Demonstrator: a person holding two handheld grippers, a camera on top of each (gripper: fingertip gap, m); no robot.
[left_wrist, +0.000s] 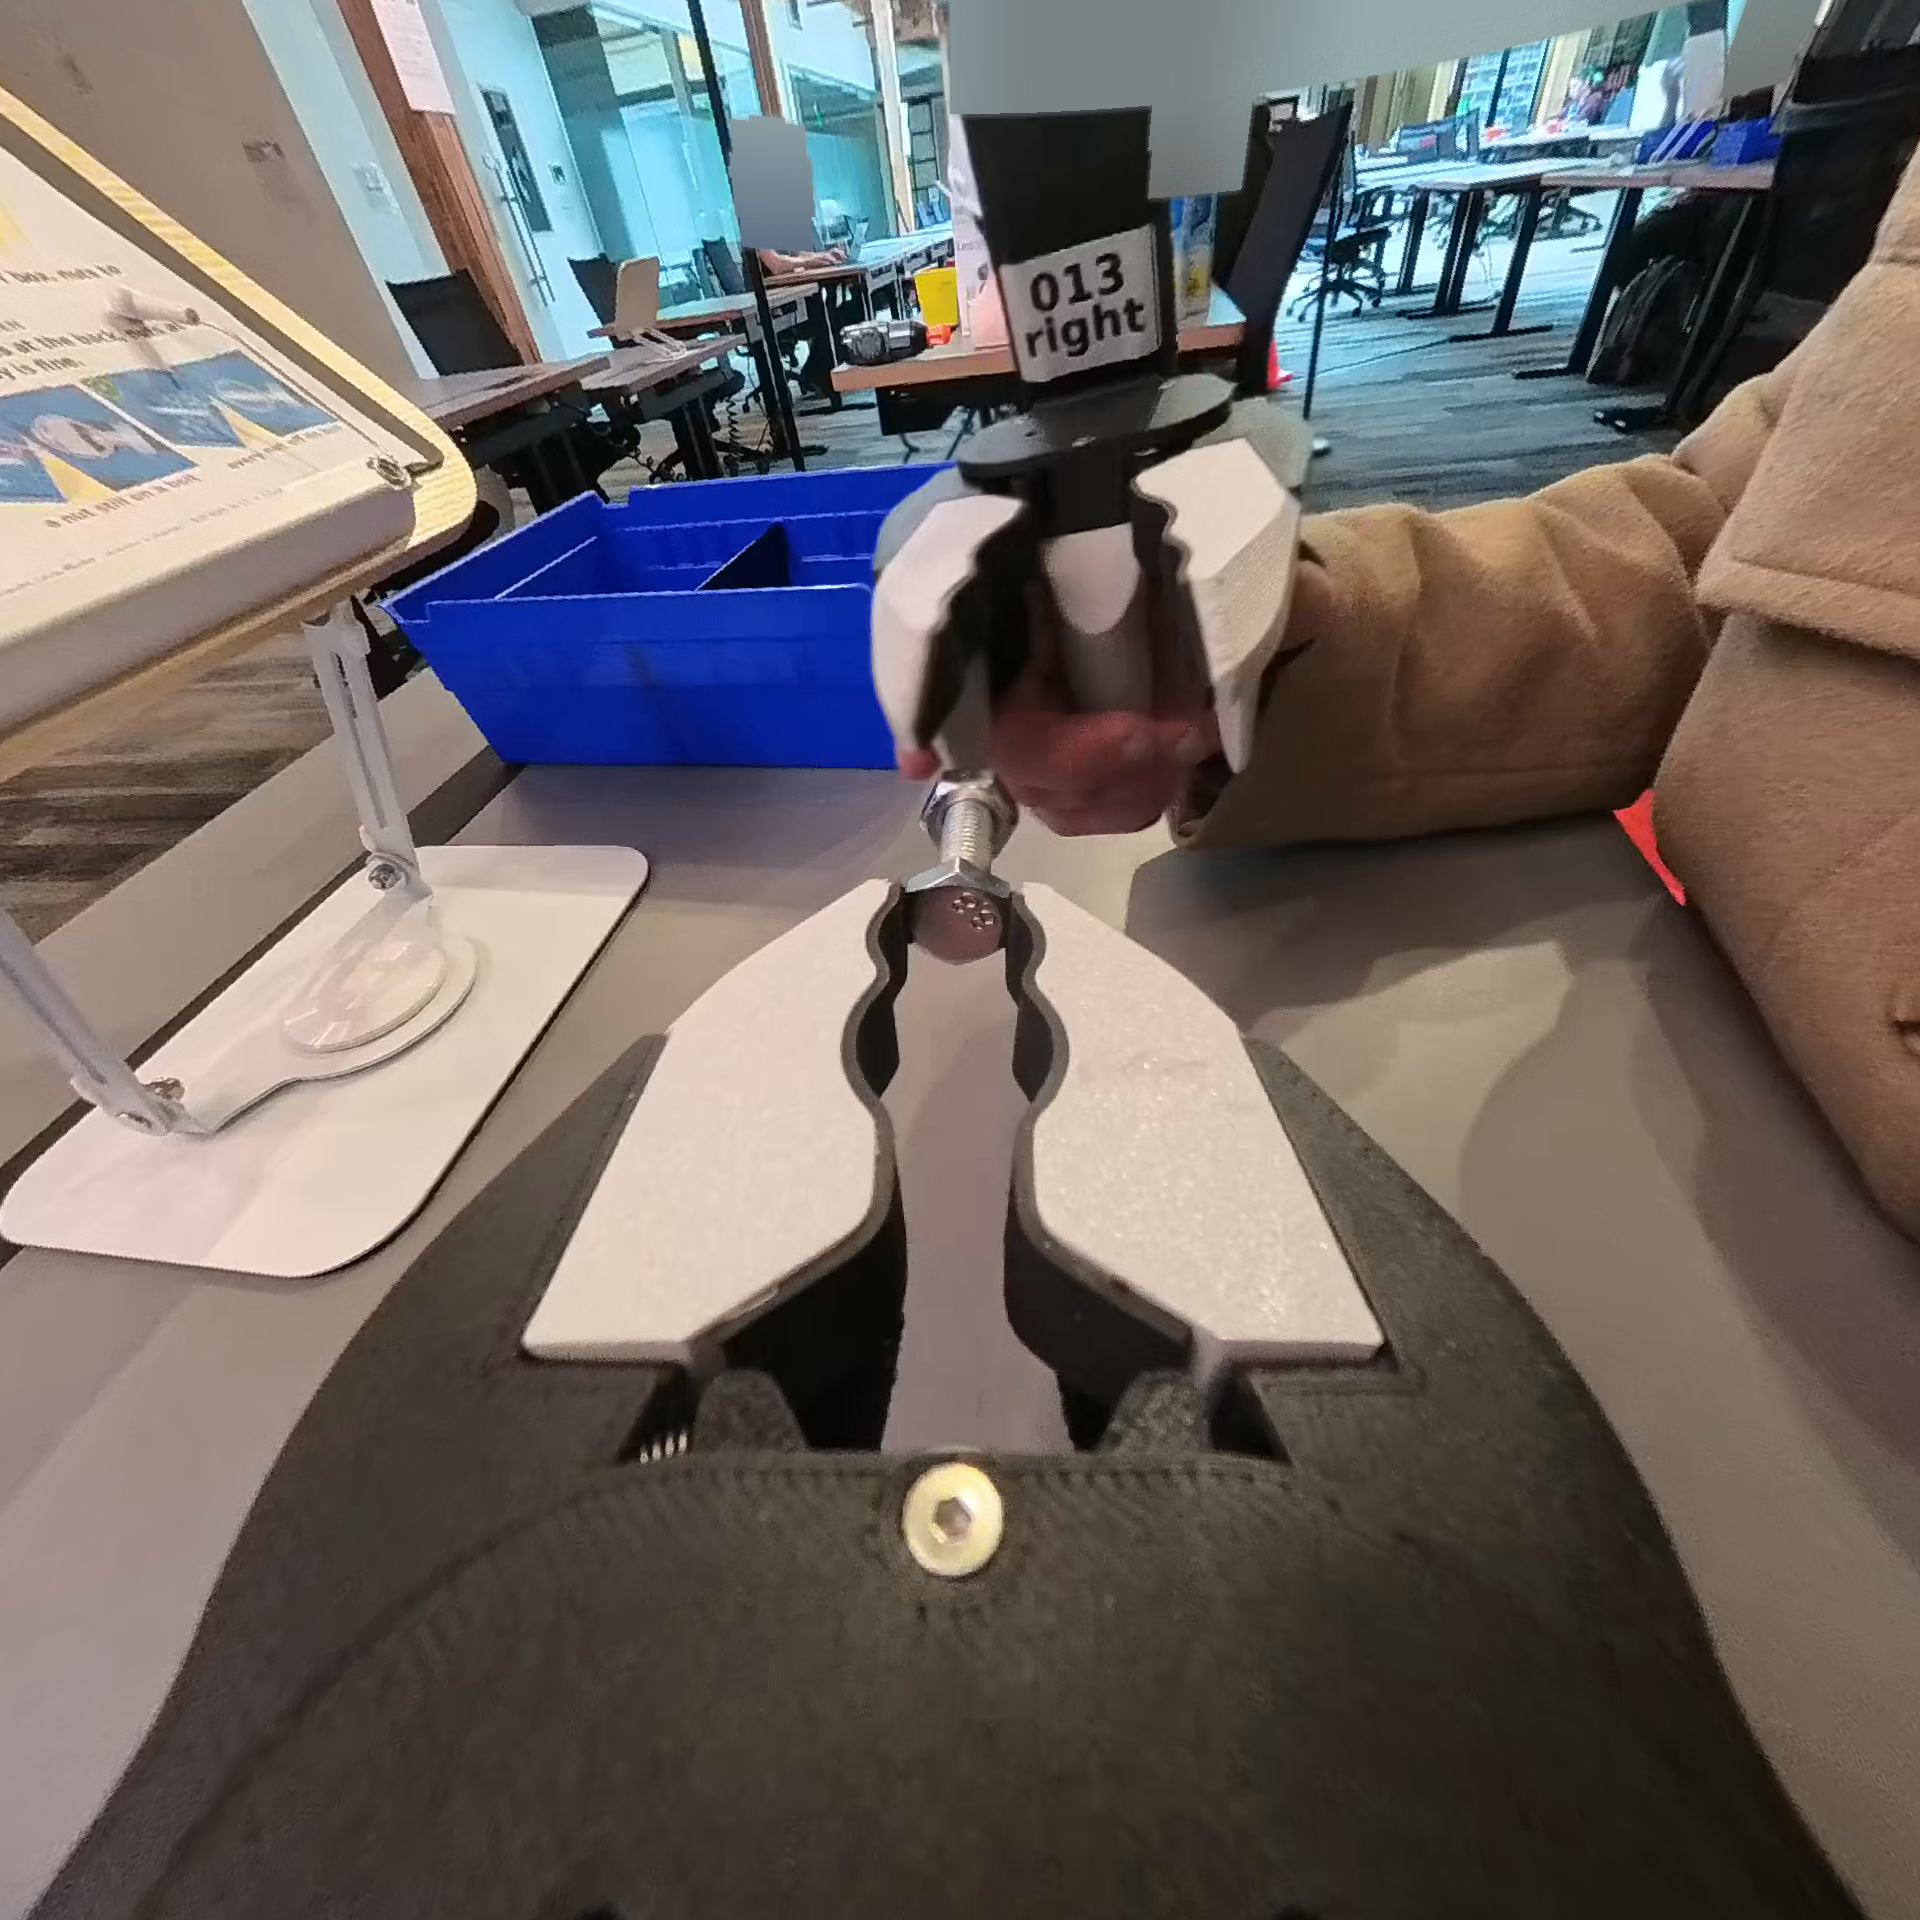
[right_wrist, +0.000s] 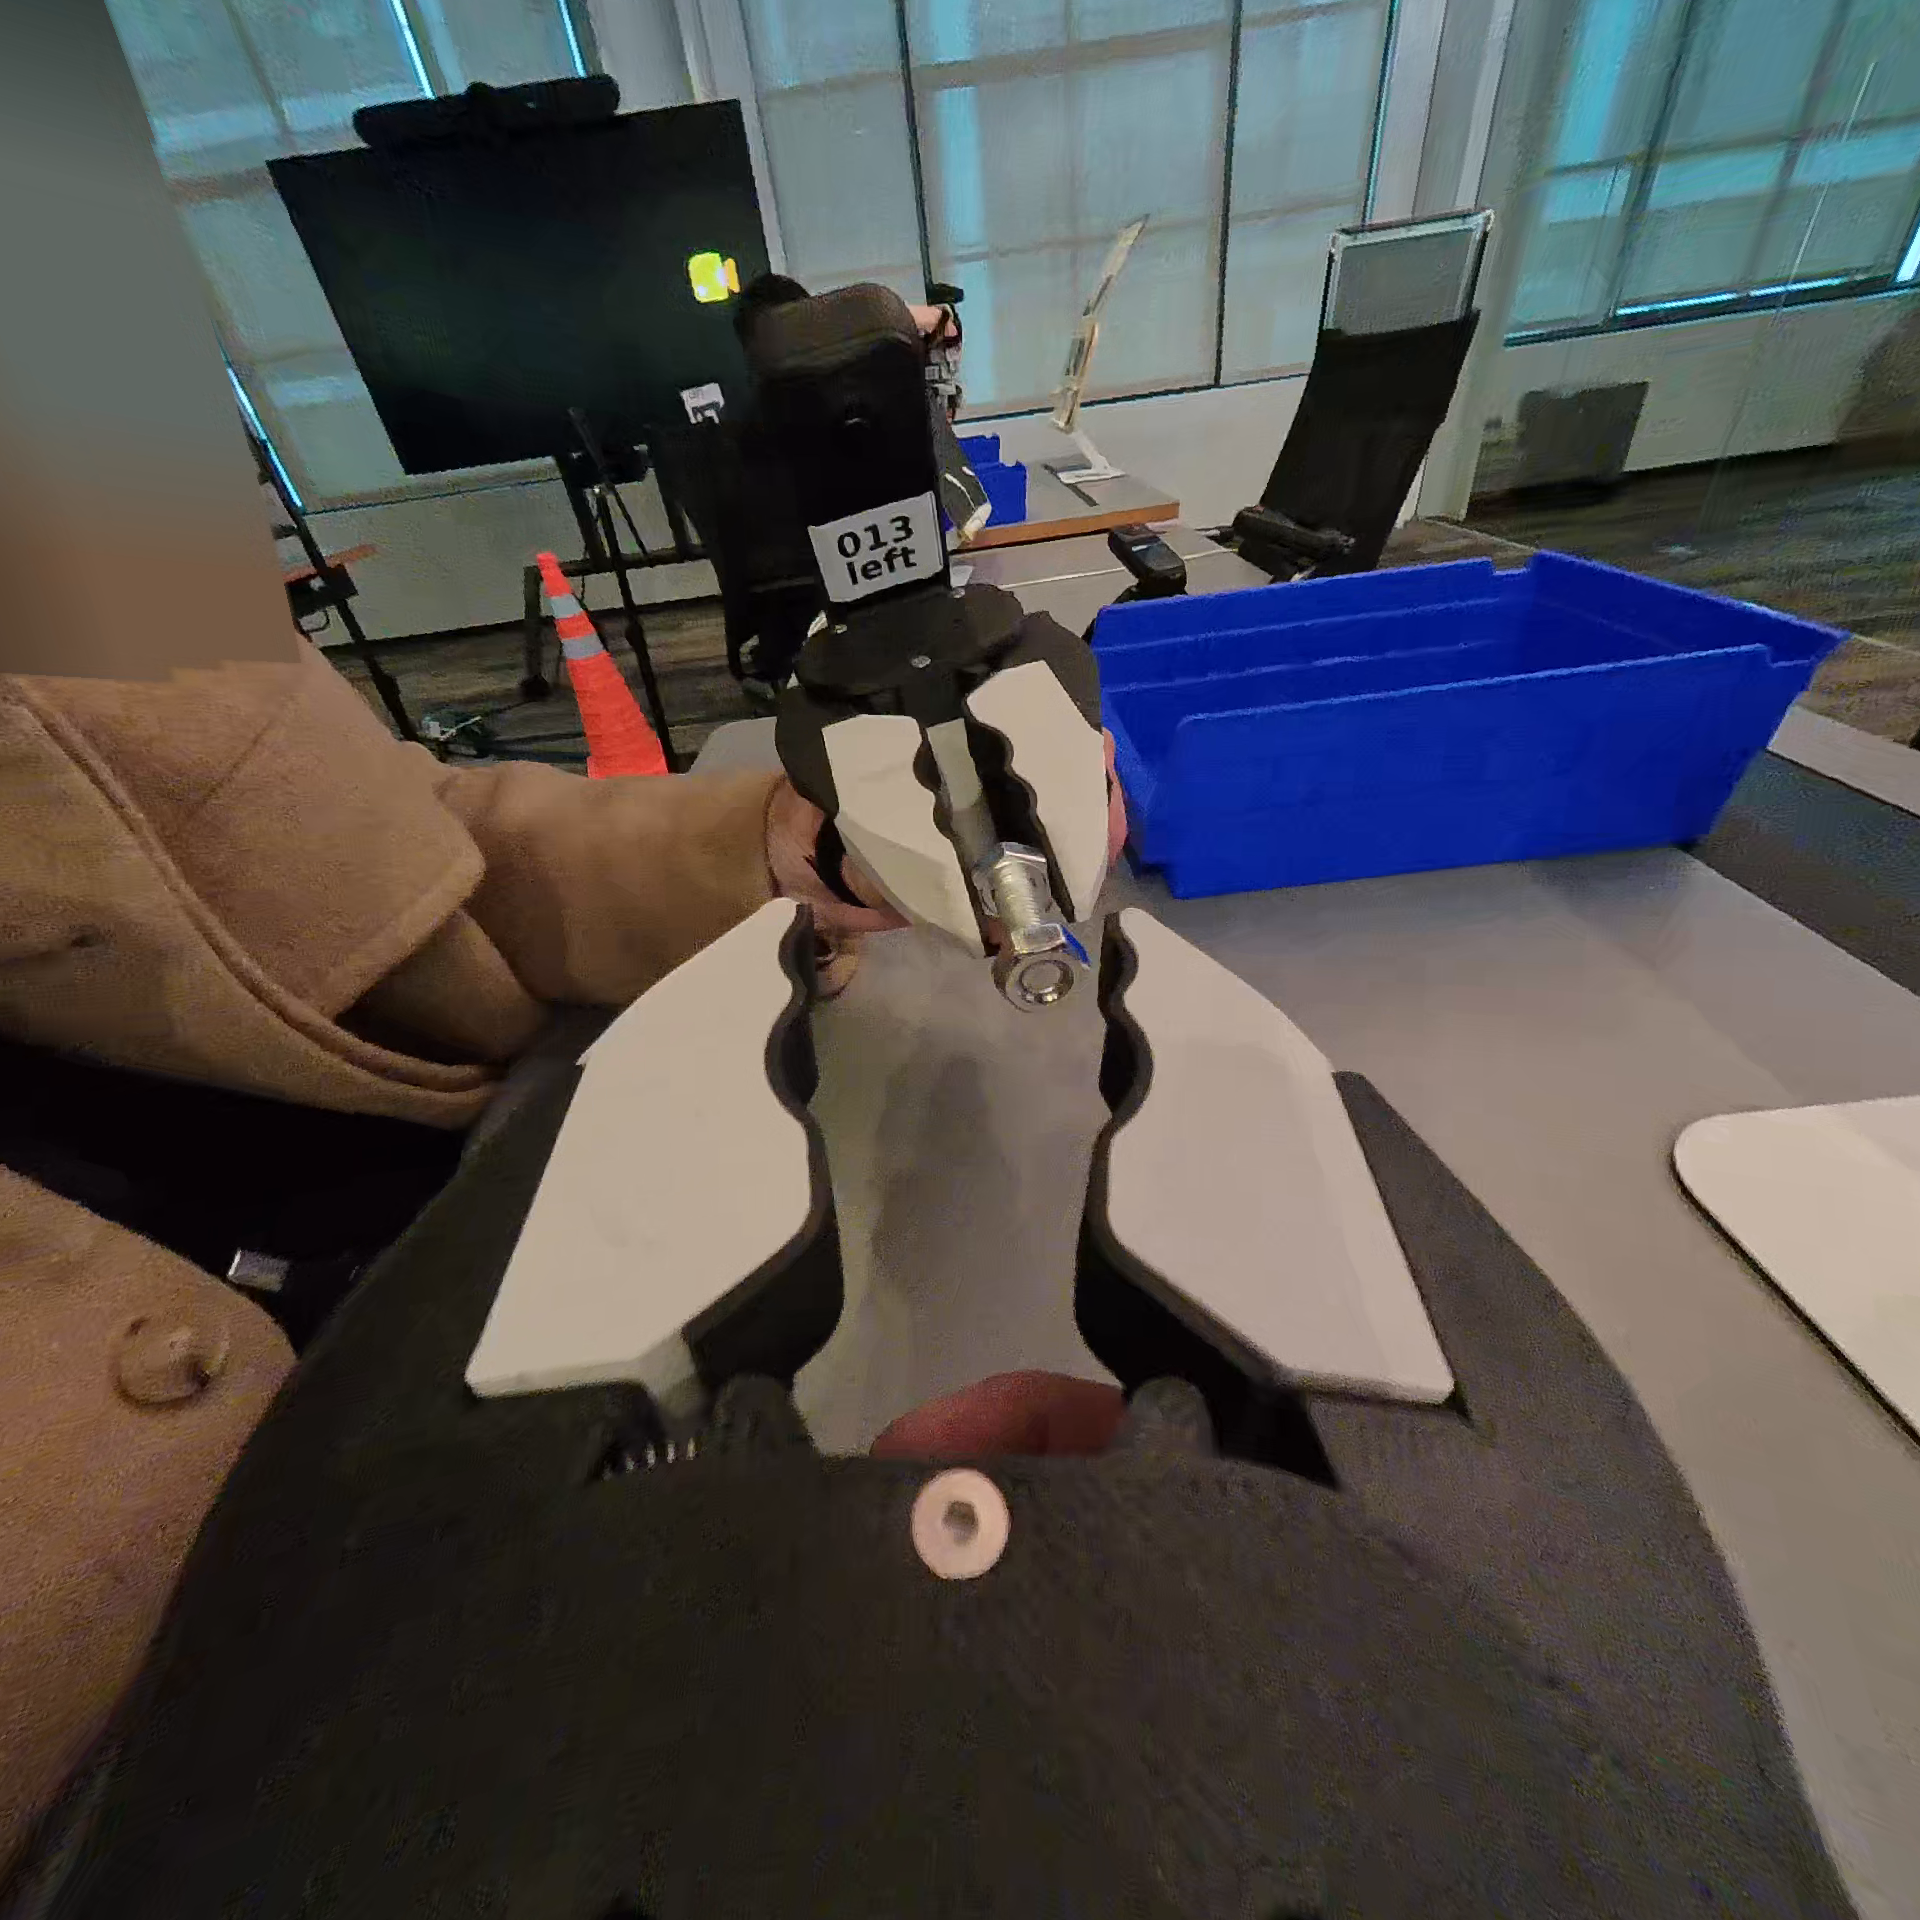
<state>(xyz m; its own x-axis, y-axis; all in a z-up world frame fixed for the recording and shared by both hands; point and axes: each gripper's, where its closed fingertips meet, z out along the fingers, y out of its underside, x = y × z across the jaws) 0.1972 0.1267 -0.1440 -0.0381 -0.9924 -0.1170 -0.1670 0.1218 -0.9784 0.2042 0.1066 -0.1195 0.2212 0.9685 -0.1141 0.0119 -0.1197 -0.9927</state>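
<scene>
- Left tool (left_wrist: 956, 914): pinching the head of a steel bolt (left_wrist: 961, 868) at its fingertips, above the grey surface (left_wrist: 1403, 1039).
- Right tool (right_wrist: 956, 935): spread wide; the nut (right_wrist: 1029, 971) on the bolt's far end is sitting between its tips, ungripped.
- Blue bin (left_wrist: 644, 644): standing far left.
- Risk: the tip-only pinch is looking shallow; twisting could be slipping the bolt loose.
</scene>
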